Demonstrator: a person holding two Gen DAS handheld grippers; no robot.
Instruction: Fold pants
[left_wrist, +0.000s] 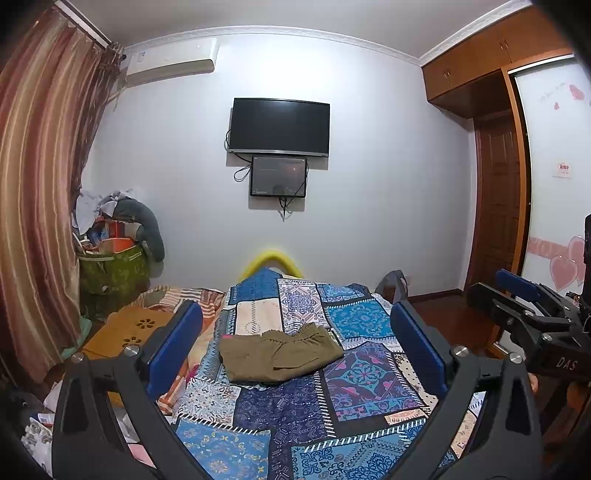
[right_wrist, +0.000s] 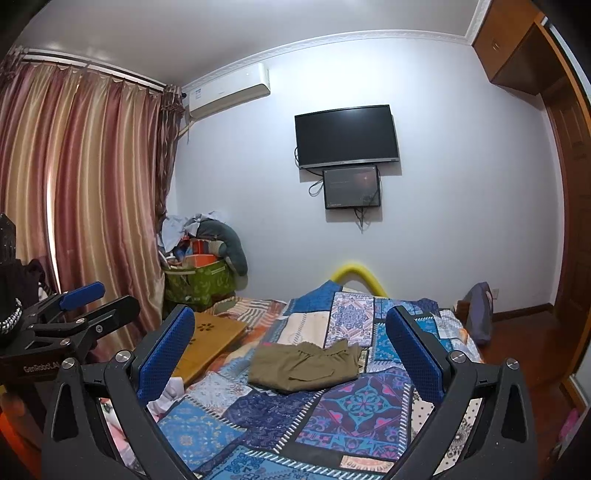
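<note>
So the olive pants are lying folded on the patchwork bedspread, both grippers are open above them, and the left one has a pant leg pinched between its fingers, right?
Not quite. The left gripper holds nothing: in the left wrist view its blue fingers stand wide apart and clear of the cloth. The rest holds: the olive pants lie folded on the patchwork bedspread, and the right gripper is open too.

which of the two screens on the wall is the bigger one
The upper black TV; the smaller screen hangs right below it, and is narrower.

Pants (left_wrist: 280, 355) on quilt (left_wrist: 354, 384), board (left_wrist: 125, 332) left.
</note>
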